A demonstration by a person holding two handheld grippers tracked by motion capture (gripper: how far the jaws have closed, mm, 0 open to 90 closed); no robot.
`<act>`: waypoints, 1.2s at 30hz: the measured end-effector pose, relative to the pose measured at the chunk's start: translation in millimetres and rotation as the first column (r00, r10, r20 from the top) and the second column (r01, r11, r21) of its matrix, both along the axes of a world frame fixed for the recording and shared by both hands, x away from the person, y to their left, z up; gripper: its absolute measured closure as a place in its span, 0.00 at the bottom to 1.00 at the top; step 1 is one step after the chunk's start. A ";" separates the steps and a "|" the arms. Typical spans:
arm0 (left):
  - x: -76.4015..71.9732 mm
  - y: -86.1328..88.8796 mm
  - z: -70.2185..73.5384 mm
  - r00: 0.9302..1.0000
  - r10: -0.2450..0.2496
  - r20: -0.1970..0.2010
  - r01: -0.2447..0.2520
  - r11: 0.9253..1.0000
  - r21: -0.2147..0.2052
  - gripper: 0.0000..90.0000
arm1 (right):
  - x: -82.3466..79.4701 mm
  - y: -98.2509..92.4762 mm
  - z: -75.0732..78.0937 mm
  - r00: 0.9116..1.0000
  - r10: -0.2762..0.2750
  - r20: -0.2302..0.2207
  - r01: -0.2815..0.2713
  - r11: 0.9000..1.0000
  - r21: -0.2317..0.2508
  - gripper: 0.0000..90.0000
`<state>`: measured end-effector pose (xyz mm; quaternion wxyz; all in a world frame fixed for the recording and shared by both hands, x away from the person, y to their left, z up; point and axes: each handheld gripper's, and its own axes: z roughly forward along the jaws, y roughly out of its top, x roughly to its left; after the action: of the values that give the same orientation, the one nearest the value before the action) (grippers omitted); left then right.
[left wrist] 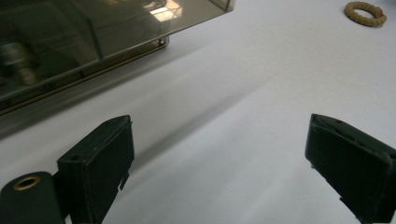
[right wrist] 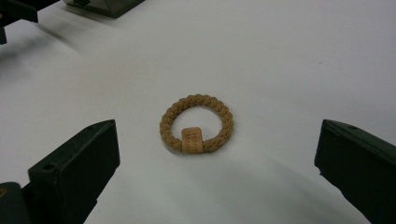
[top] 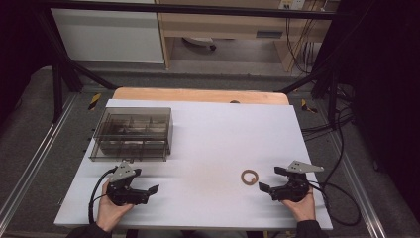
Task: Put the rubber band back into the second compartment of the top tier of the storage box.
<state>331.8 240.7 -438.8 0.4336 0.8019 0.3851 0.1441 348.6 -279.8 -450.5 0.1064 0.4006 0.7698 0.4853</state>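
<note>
Tan braided ring [right wrist: 196,123] flat on table, before spread right gripper [right wrist: 217,163]; left gripper [left wrist: 219,158] spread, empty.

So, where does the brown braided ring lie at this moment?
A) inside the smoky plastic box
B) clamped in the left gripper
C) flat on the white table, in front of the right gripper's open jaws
C: the ring lies flat on the white table, untouched, ahead of the open right gripper.

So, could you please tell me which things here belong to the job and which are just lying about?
In the job:
- braided hair tie, lying in front of the open right hand-held gripper
- left hand-held gripper, open

Lying about:
- smoky clear compartment box
- cables beside the table
</note>
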 end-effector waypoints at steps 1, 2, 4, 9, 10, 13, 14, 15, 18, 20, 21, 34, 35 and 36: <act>0.0 0.0 0.0 1.000 0.000 0.000 0.000 1.000 0.000 0.09 | 0.0 0.0 0.0 1.000 0.000 0.000 0.000 1.000 0.000 0.01; -0.1 -2.4 0.3 1.000 -0.004 0.001 0.004 1.000 0.001 0.09 | 0.0 0.0 0.0 1.000 0.000 0.000 0.000 1.000 0.000 0.01; -0.2 -6.2 0.5 1.000 -0.009 0.000 0.009 1.000 0.003 0.09 | -0.1 0.2 0.0 1.000 0.000 -0.005 0.000 1.000 -0.002 0.01; -0.3 -13.8 -0.1 1.000 -0.019 -0.005 0.019 1.000 0.008 0.09 | -0.2 0.2 0.1 1.000 -0.001 -0.005 0.001 1.000 -0.001 0.01; -0.3 -16.0 -0.3 1.000 -0.023 -0.007 0.023 1.000 0.008 0.09 | -0.2 0.2 0.1 1.000 -0.001 -0.004 0.001 1.000 -0.001 0.01; 0.0 -21.1 -0.2 0.999 -0.033 -0.008 0.033 0.999 0.009 0.09 | 0.0 0.6 0.2 1.000 0.001 0.000 -0.001 1.000 -0.003 0.01; 0.4 -24.8 -0.2 0.999 -0.040 -0.011 0.040 0.999 0.009 0.09 | 0.0 0.6 0.1 1.000 0.001 -0.001 -0.001 1.000 -0.004 0.01; 0.5 -26.9 -0.3 0.999 -0.044 -0.011 0.044 0.999 0.010 0.09 | 0.0 0.6 0.1 1.000 0.001 -0.002 -0.001 1.000 -0.004 0.01; 0.7 -31.6 -0.5 0.999 -0.052 -0.014 0.052 0.999 0.014 0.09 | 0.0 0.4 0.3 1.000 0.001 0.000 -0.001 1.000 -0.003 0.01; 1.0 -35.8 -1.0 0.998 -0.060 -0.021 0.060 0.998 0.015 0.08 | -0.2 0.4 0.5 1.000 0.001 -0.004 -0.001 1.000 -0.002 0.01; 1.3 -39.4 -1.3 0.998 -0.063 -0.025 0.064 0.998 0.012 0.08 | 0.0 0.4 0.3 1.000 0.002 0.000 -0.002 1.000 -0.003 0.01; 3.7 -63.7 -1.3 0.995 -0.094 -0.030 0.095 0.995 0.013 0.08 | -0.1 0.7 0.6 1.000 0.002 -0.002 -0.002 1.000 -0.001 0.01; 4.2 -65.8 -1.0 0.995 -0.099 -0.030 0.099 0.995 0.012 0.08 | -0.1 0.6 0.6 1.000 0.002 -0.003 -0.002 1.000 -0.001 0.01; 4.6 -68.1 -0.8 0.994 -0.101 -0.029 0.101 0.995 0.013 0.08 | -0.1 0.6 0.6 1.000 0.003 -0.001 -0.003 1.000 -0.001 0.01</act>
<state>336.4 172.7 -439.6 0.4288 0.8255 0.3491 0.1133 348.5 -279.2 -449.9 0.1055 0.3996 0.7707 0.4849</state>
